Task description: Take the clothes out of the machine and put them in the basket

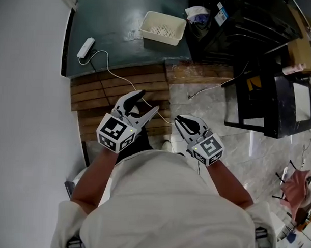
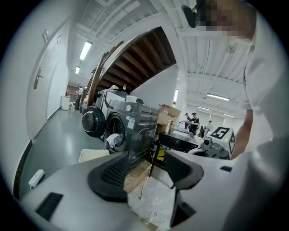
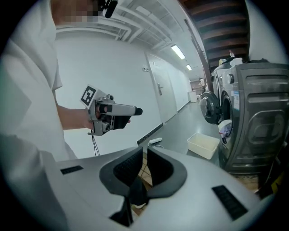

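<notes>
The dark washing machine (image 2: pixel 135 124) stands ahead with its round door (image 2: pixel 94 121) swung open. A bundle of white and blue clothes (image 2: pixel 115 140) hangs at the drum's mouth, also seen as clothes (image 1: pixel 197 14) and clothes (image 3: pixel 224 128). A white basket (image 1: pixel 163 27) sits on the floor in front of the machine, empty as far as I see. My left gripper (image 1: pixel 149 101) is open and holds nothing. My right gripper (image 1: pixel 178 120) is shut and empty. Both grippers hover close to my body, well short of the basket and the machine.
A white power strip (image 1: pixel 86 47) with a cable (image 1: pixel 121 78) lies on the dark floor to the left. Wooden floor slats (image 1: pixel 116 91) run below my grippers. A black frame table (image 1: pixel 270 107) stands at the right and a white wall (image 1: pixel 24 91) at the left.
</notes>
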`<act>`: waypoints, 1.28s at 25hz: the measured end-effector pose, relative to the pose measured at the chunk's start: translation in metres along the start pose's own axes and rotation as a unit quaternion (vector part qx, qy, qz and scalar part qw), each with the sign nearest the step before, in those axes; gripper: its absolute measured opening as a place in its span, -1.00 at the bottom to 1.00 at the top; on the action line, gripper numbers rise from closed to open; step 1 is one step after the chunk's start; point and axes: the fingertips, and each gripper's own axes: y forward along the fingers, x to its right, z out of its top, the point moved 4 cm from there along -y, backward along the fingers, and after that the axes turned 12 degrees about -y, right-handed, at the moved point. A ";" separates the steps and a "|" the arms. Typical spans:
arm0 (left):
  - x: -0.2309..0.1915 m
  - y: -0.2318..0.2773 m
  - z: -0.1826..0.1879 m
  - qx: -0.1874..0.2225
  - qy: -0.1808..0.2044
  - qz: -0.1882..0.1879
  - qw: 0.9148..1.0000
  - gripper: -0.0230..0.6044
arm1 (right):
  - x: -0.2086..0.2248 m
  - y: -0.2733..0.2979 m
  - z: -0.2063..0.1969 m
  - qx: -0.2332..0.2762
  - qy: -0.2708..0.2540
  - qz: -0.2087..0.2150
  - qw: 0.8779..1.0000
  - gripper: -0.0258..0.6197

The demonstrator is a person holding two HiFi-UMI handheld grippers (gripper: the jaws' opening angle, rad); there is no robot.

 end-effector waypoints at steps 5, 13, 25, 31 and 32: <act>-0.076 0.004 0.052 -0.007 0.010 -0.031 0.999 -0.09 | 0.025 0.069 0.046 -0.018 0.011 -0.026 0.999 -0.87; -0.169 0.000 0.141 -0.035 0.031 -0.078 0.996 -0.01 | 0.044 0.160 0.141 -0.043 -0.008 -0.043 0.998 -0.87; -0.223 0.060 0.203 -0.040 0.026 -0.107 0.993 0.01 | 0.101 0.216 0.201 -0.015 -0.011 -0.068 0.997 -0.83; -0.248 0.139 0.225 -0.048 0.040 -0.119 0.991 0.01 | 0.194 0.252 0.173 -0.025 0.028 -0.077 0.996 -0.82; -0.254 0.157 0.227 -0.051 0.042 -0.122 0.990 0.01 | 0.211 0.259 0.167 -0.028 0.033 -0.077 0.996 -0.82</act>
